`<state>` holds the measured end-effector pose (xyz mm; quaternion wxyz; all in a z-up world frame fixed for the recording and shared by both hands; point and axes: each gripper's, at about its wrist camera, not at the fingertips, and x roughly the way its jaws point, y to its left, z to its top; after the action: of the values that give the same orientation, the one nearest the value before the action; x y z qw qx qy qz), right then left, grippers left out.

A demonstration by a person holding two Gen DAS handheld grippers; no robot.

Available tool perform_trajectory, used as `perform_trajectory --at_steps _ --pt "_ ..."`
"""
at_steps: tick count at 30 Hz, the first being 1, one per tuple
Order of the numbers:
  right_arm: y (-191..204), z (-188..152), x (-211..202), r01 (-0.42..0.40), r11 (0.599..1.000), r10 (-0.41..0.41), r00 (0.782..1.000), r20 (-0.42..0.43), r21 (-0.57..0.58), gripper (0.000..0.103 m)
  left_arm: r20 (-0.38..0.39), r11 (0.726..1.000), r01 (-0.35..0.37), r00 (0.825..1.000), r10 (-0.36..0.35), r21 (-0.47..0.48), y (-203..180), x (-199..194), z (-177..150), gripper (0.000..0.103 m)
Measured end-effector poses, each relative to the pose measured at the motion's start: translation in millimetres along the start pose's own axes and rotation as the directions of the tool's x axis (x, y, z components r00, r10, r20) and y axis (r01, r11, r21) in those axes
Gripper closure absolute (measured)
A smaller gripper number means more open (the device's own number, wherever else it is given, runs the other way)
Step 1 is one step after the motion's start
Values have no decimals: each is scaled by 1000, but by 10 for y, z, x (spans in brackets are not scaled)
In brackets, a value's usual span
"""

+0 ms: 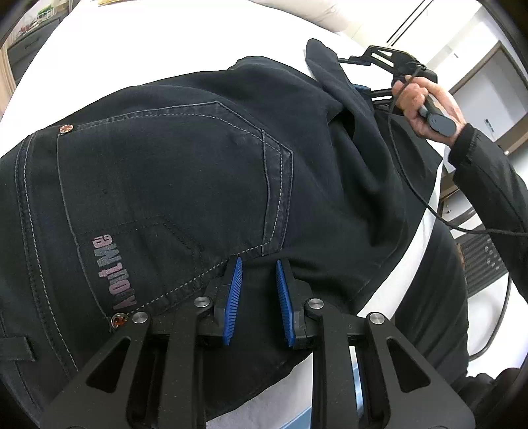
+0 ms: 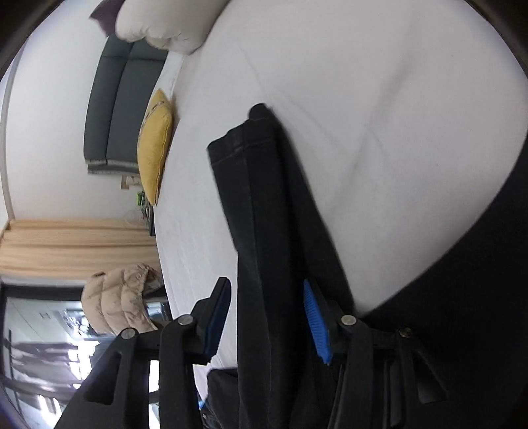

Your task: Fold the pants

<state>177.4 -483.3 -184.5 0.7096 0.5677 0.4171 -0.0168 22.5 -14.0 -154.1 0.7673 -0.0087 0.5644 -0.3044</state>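
Dark navy pants lie on a white bed, back pocket and a pink logo facing up. My left gripper hovers over the seat near the pocket's lower corner, jaws open a little and empty. In the right wrist view a leg of the pants hangs between my right gripper's wide-open blue pads, its hem end away from me. In the left wrist view the right gripper shows at the upper right under lifted cloth, held by a hand.
The white bed sheet fills the far side. A yellow cushion, a white pillow and a grey headboard stand at the bed's edge. A beige puffer jacket lies beside the bed. A black cable trails from the right gripper.
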Motion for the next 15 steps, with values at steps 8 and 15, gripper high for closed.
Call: perform_trajectory --at_steps 8,15 --pt "-22 285 73 -148 987 143 987 80 68 56 0 1000 -6 1000 6 2 -8 2 -2 82" --pt "6 490 250 -115 992 108 986 128 53 95 -12 1000 -17 1000 17 5 -39 14 16 82"
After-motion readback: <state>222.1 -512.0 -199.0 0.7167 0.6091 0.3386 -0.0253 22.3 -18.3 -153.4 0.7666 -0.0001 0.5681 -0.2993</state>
